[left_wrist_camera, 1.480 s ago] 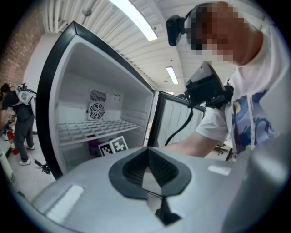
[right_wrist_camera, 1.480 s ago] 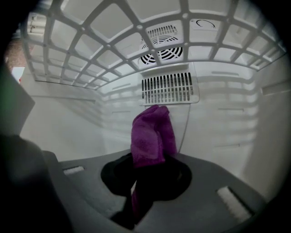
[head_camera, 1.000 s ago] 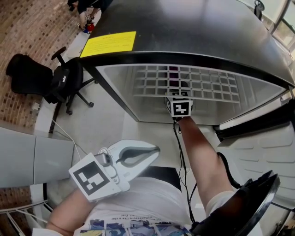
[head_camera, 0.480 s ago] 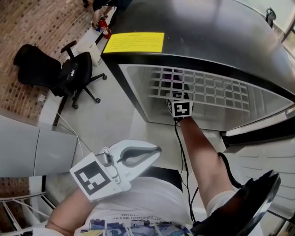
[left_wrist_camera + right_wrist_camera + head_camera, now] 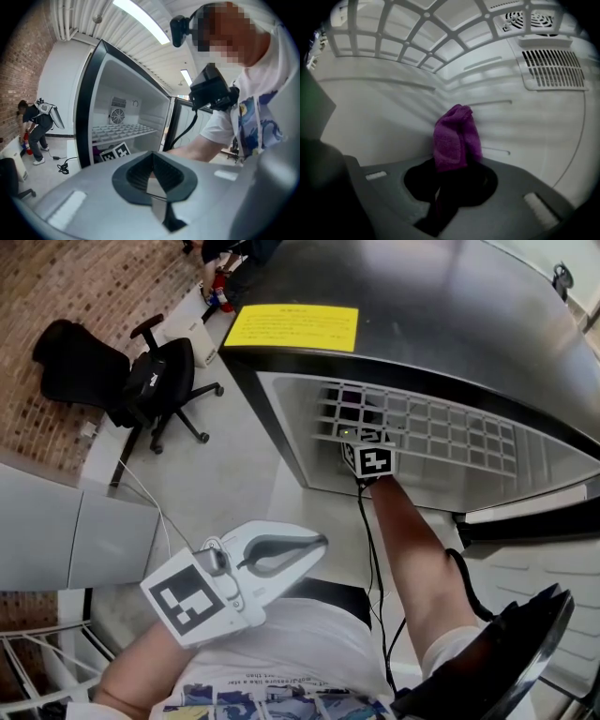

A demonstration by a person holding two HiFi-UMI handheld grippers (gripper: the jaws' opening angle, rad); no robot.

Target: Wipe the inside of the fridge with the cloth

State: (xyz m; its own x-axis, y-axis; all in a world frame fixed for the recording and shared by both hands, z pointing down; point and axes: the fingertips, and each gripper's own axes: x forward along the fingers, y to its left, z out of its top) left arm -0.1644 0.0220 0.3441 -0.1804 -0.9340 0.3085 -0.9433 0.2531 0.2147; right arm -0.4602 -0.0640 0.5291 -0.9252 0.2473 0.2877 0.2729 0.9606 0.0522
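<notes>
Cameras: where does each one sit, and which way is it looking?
Head view: on the person's head, looking steeply down at the open fridge; shows the left gripper, right arm and shirt.
Left gripper view: on the left gripper, looking along its shut jaws toward the fridge; shows the right arm.
Right gripper view: on the right gripper, inside the fridge, facing its walls; its jaws hold the cloth.
Shared: head and left gripper views both show the shelf and the right gripper's marker cube.
</notes>
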